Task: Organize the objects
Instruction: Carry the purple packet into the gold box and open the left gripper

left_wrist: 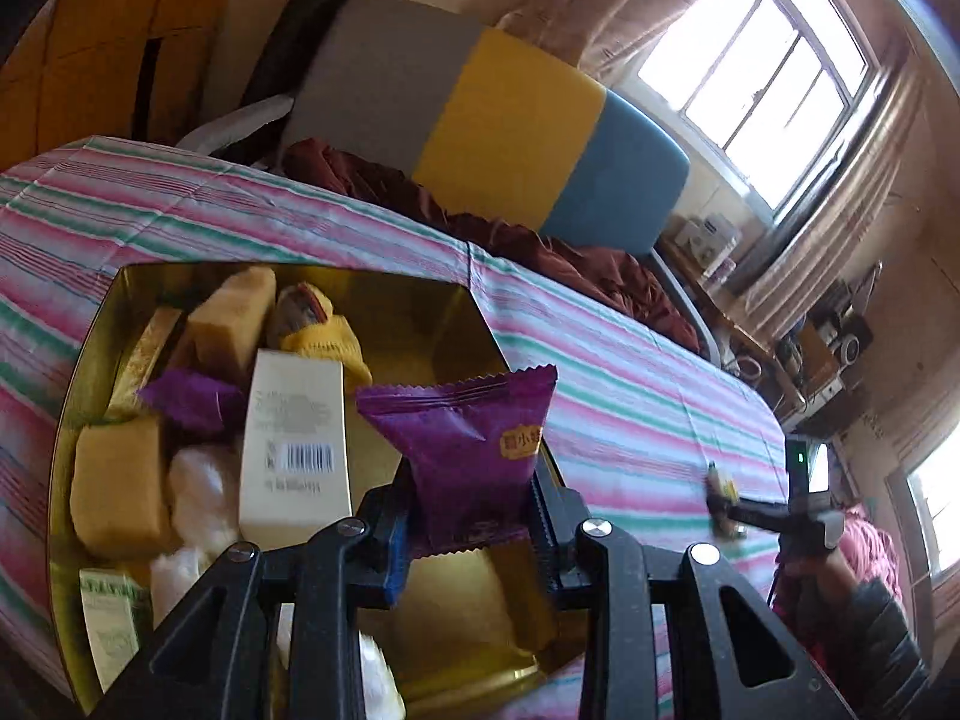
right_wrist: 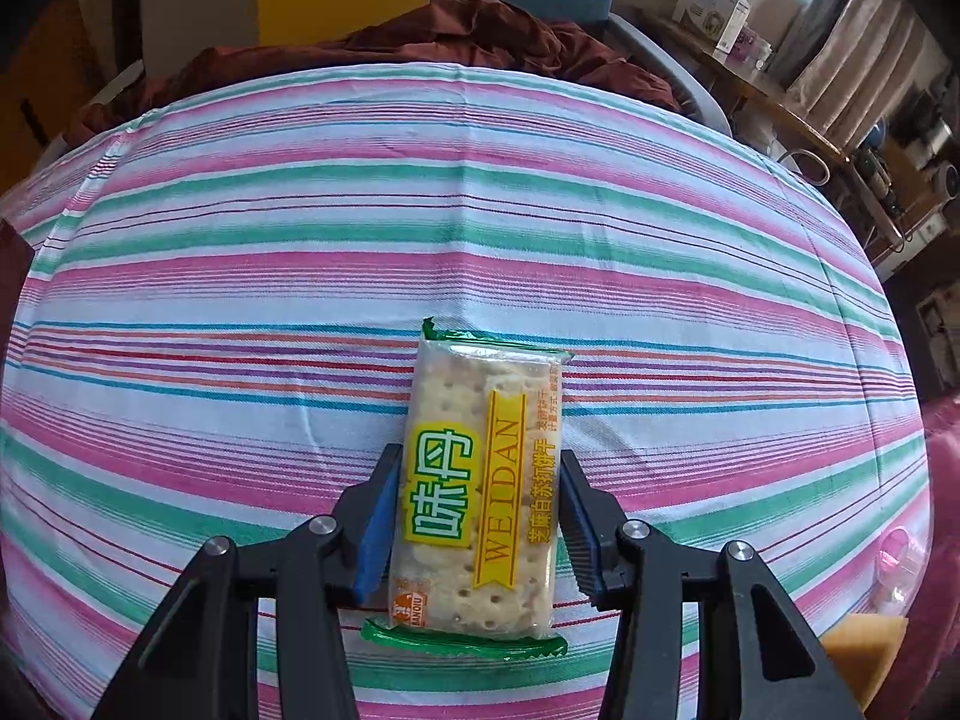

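While gripping crinkly purple packet (left_wrist: 474, 450), left claw (left_wrist: 471, 501) overhangs gold tin (left_wrist: 420, 306).

Striped pink, green and white cloth (right_wrist: 300, 252) covering the work surface; behind it, a grey-yellow-blue panelled headboard (left_wrist: 480, 114) with a crumpled maroon blanket (right_wrist: 480, 36). Bright curtained window (left_wrist: 756, 60); cluttered wooden side table (right_wrist: 798, 114).

The left gripper (left_wrist: 471, 516) is angled downward, its jaws clamped tight on something thin. The right gripper (right_wrist: 477, 516) is pointed steeply down, its jaws set part-way apart with both blue pads (right_wrist: 378, 531) pressed against what is held between them. A hand (left_wrist: 840, 564) is seen gripping the right gripper's handle.
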Motion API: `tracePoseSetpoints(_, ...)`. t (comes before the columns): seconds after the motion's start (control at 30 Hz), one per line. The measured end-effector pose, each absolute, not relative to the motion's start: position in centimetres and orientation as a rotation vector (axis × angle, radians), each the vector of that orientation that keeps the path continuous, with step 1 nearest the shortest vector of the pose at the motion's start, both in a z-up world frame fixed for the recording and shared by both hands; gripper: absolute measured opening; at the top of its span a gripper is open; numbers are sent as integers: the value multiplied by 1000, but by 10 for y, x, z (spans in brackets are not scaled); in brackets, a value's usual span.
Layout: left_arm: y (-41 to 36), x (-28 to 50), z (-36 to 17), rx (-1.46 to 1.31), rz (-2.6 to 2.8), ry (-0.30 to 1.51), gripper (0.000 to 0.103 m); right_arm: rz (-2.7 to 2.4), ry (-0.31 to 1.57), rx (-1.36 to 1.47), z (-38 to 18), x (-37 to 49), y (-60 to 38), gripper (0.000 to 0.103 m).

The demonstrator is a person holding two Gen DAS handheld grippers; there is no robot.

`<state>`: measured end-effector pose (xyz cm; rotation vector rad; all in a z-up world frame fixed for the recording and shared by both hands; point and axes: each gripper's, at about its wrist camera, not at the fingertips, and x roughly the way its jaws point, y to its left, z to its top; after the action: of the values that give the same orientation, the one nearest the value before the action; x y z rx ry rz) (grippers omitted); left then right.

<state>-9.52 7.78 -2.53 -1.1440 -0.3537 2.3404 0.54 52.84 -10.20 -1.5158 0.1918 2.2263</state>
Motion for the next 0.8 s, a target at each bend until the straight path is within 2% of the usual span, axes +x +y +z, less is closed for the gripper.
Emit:
tracePoseSetpoints(0.2,119,-153,-35,-1207,2340,-212,32,2227,175,-1518,-98,5,524,49)
tracePoseSetpoints(0.37,136,-199,-69,-1367,2336,-208,32,2228,176,-1519,-96,6,522,49)
tracePoseSetpoints(0.57,149,-218,-89,-1447,2358,-86,38,2233,202,-1523,-98,6,530,49)
tracePoseSetpoints(0.63,148,-219,-89,-1453,2355,-90,45,2236,211,-1523,-98,6,531,50)
tracePoseSetpoints(0.8,134,-208,-72,-1430,2383,-113,46,2237,205,-1525,-98,7,533,48)
